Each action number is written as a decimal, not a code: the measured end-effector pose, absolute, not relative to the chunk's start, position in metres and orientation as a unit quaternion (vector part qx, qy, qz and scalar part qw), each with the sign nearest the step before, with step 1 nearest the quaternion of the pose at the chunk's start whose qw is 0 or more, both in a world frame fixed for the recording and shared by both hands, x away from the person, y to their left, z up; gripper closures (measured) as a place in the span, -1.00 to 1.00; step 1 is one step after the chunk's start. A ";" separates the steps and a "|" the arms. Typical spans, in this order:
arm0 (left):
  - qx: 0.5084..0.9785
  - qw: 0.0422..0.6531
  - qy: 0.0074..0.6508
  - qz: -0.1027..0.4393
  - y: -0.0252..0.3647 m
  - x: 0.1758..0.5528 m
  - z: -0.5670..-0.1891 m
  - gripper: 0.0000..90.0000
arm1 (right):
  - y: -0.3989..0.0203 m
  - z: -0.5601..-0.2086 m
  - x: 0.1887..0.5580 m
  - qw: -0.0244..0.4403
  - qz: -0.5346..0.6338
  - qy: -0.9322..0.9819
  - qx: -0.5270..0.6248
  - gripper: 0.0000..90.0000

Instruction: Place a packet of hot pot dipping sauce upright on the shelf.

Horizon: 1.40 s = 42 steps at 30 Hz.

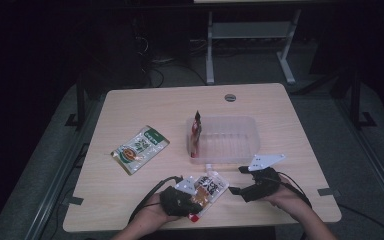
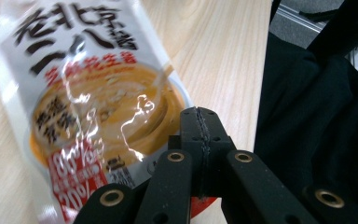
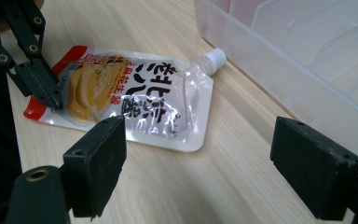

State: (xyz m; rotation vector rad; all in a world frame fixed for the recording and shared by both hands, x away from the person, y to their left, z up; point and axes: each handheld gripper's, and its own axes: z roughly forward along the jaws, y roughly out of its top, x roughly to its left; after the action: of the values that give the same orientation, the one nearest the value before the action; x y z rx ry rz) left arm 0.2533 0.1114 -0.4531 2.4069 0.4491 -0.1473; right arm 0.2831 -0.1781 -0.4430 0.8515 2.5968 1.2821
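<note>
Here your left gripper (image 1: pixel 192 192) pinches the bottom edge of the spouted sauce pouch (image 1: pixel 208 190) lying near the table's (image 1: pixel 130 107) front edge, capped spout toward the clear plastic bin (image 1: pixel 225 139); your right gripper (image 1: pixel 242 181) waits beside it, jaws wide, likely to help.

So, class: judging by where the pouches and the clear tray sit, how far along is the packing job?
Done: one red pouch stands inside the clear tray. In hand: the left gripper is shut on the bottom edge of the spouted sauce pouch, which lies on the table; the right gripper waits open beside it. Probably left: that pouch and the green pouch, untouched.
</note>
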 end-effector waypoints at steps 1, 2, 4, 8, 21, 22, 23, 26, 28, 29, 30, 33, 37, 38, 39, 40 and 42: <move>0.924 0.336 0.173 -0.056 0.113 0.255 -0.453 0.99 | -0.178 -0.443 0.283 0.060 0.423 0.858 0.284 -0.61; 0.923 0.335 0.178 -0.057 0.116 0.256 -0.453 0.99 | -0.178 -0.443 0.283 0.061 0.424 0.858 0.285 -0.61; 0.922 0.336 0.184 -0.059 0.119 0.258 -0.453 0.99 | -0.179 -0.443 0.284 0.063 0.425 0.857 0.283 -0.61; 0.921 0.334 0.194 -0.053 0.127 0.262 -0.453 0.99 | -0.180 -0.443 0.284 0.063 0.425 0.858 0.284 -0.61; 0.919 0.328 0.214 -0.033 0.145 0.275 -0.451 0.99 | -0.185 -0.441 0.285 0.067 0.429 0.851 0.297 -0.61; 0.919 0.329 0.214 -0.034 0.145 0.275 -0.450 0.99 | -0.185 -0.441 0.285 0.069 0.430 0.850 0.296 -0.62; 0.918 0.332 0.216 -0.034 0.146 0.276 -0.449 0.99 | -0.186 -0.441 0.285 0.070 0.431 0.850 0.296 -0.62; 0.915 0.335 0.222 -0.030 0.153 0.278 -0.445 0.99 | -0.188 -0.439 0.284 0.068 0.429 0.846 0.308 -0.63; 0.912 0.339 0.228 -0.021 0.159 0.280 -0.442 0.97 | -0.190 -0.438 0.281 0.066 0.426 0.844 0.319 -0.64; 0.912 0.339 0.229 -0.017 0.163 0.281 -0.440 0.97 | -0.191 -0.437 0.280 0.066 0.425 0.843 0.324 -0.64; 0.909 0.343 0.234 -0.012 0.168 0.283 -0.439 0.97 | -0.191 -0.435 0.278 0.063 0.421 0.842 0.330 -0.64; 0.906 0.343 0.246 0.000 0.179 0.287 -0.438 0.97 | -0.192 -0.431 0.276 0.067 0.417 0.841 0.337 -0.66; 0.903 0.345 0.256 0.006 0.185 0.294 -0.440 0.97 | -0.184 -0.429 0.273 0.036 0.410 0.839 0.355 -0.68; 0.900 0.350 0.260 0.007 0.184 0.295 -0.441 0.97 | -0.182 -0.430 0.272 0.028 0.406 0.842 0.354 -0.68; 0.900 0.352 0.256 0.011 0.183 0.296 -0.441 0.97 | -0.178 -0.433 0.271 0.018 0.393 0.850 0.351 -0.68; 0.901 0.352 0.254 0.013 0.181 0.297 -0.442 0.96 | -0.176 -0.435 0.271 0.012 0.386 0.855 0.347 -0.68; 0.903 0.349 0.250 0.009 0.175 0.298 -0.445 0.95 | -0.171 -0.441 0.271 -0.004 0.368 0.864 0.343 -0.68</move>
State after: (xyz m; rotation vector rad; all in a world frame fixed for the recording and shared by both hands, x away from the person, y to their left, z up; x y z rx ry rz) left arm 0.2977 0.1751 -0.4446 2.3408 0.6475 0.0243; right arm 0.2711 -0.1709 -0.4410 1.0790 2.7228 1.1600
